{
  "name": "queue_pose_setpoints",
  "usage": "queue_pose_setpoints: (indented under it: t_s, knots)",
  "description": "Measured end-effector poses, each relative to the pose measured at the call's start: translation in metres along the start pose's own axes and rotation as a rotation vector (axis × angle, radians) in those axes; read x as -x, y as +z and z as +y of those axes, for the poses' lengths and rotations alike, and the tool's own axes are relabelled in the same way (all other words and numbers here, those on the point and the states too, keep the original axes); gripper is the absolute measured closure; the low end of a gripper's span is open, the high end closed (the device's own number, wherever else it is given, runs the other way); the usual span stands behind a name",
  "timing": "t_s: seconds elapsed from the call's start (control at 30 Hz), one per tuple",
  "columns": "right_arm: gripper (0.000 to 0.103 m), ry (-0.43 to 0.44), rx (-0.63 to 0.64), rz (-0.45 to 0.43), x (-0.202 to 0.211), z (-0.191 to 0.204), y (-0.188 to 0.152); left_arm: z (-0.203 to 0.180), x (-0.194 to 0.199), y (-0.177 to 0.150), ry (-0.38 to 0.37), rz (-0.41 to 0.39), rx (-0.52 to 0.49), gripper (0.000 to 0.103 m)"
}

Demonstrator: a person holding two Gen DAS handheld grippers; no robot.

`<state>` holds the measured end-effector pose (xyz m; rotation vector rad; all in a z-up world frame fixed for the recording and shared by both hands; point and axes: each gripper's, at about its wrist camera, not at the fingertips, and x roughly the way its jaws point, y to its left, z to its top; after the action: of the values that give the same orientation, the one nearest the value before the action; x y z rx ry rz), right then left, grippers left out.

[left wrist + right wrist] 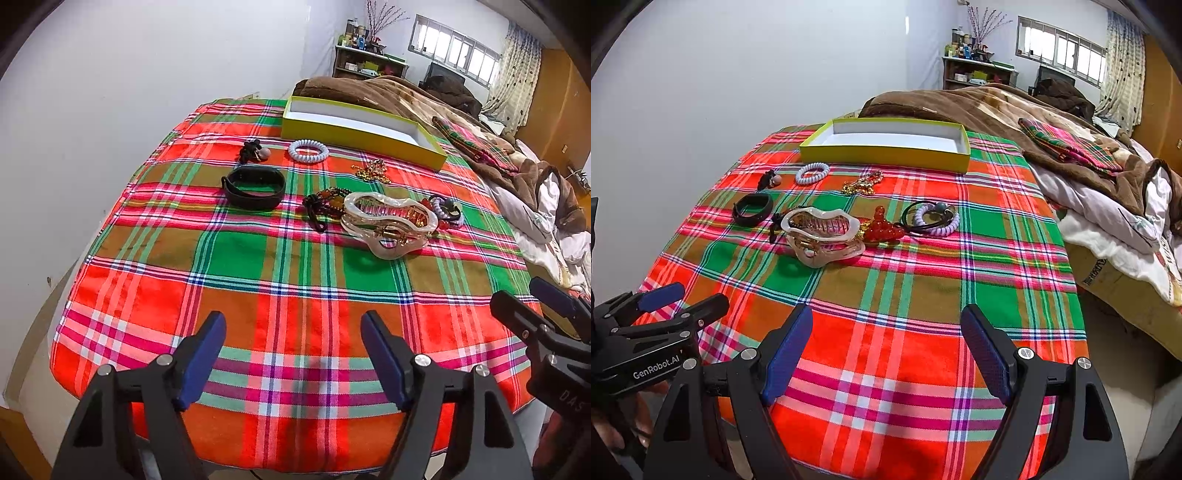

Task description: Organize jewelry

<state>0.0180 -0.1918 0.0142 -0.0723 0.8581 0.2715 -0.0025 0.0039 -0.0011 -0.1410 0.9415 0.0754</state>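
Jewelry (pixel 827 230) beyond both spread claws (pixel 886 347)

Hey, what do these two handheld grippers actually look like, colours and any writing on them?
Both are matte black plastic. The left gripper and right gripper each have two angular fingers faced with blue textured pads and silver round screws. White "GenRobot.AI" lettering shows on the left one's body in the right wrist view.

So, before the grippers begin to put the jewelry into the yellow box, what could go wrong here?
1. The big hair claw lies against the dark bead bracelet and red beads; lifting it may drag them along.
2. The black cord crosses the lilac spiral tie, so both may come up together.
3. The thin gold chain lies flat on the cloth; the left gripper or right gripper, both open, may pinch fabric too.
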Motion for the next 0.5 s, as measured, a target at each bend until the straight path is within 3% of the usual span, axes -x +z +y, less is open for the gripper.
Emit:
queue_pose_setpoints:
  t_s: [0.5]
  knots:
    - [0.021,0.004,-0.002,0.001,-0.0011,0.0001,0.0003,-0.0029,-0.0040,-0.0021,-0.073,0.024,0.013,0.028]
